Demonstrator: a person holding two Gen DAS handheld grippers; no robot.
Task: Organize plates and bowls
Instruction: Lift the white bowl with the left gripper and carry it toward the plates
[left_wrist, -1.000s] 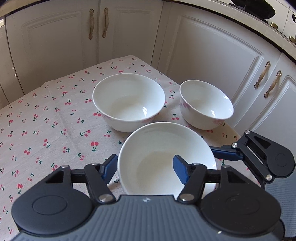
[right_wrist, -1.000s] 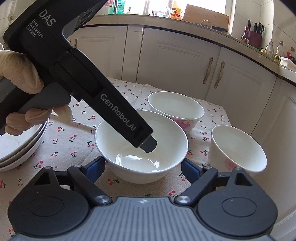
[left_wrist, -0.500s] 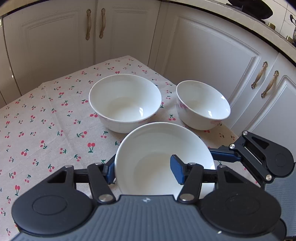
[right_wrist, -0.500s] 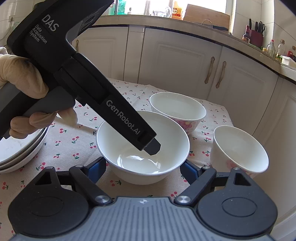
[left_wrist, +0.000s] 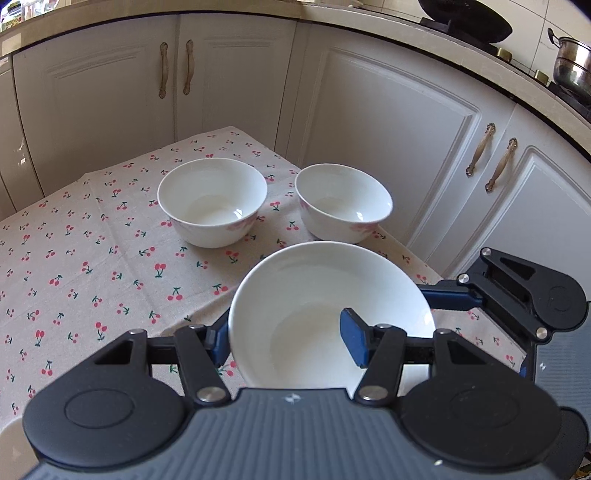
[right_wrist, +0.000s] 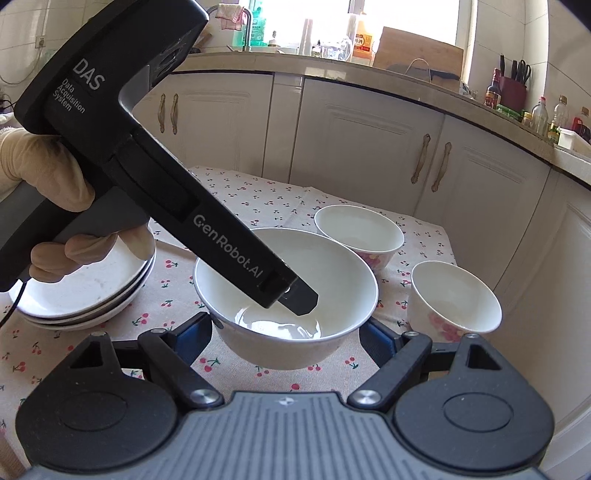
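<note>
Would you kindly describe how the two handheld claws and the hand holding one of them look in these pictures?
Each claw has black linkage arms with silver pivot screws, round black discs, a ribbed grey body and blue pads. The left claw, seen from the side, is a black pistol-shaped tool printed "DAS Data Acquisition System" and "GenRobot.AI", with a grey handle and a thin black cable. The hand wears a beige glove. The right claw looks alike.

— Large white bowl (right_wrist: 286, 295): plain, glossy, upright with a slight tilt, at centre of the right wrist frame, lifted clear of the cherry-print cloth; near rim pinched.

— And the others?

— Two smaller white bowls with pink flower prints, upright on the cloth: one (right_wrist: 358, 232) just behind, right of centre; one (right_wrist: 454, 299) at right, near the desk corner. Close together, apart.

— Plates?

— Stack of white plates (right_wrist: 85, 295) at left, resting flat, partly hidden.
</note>
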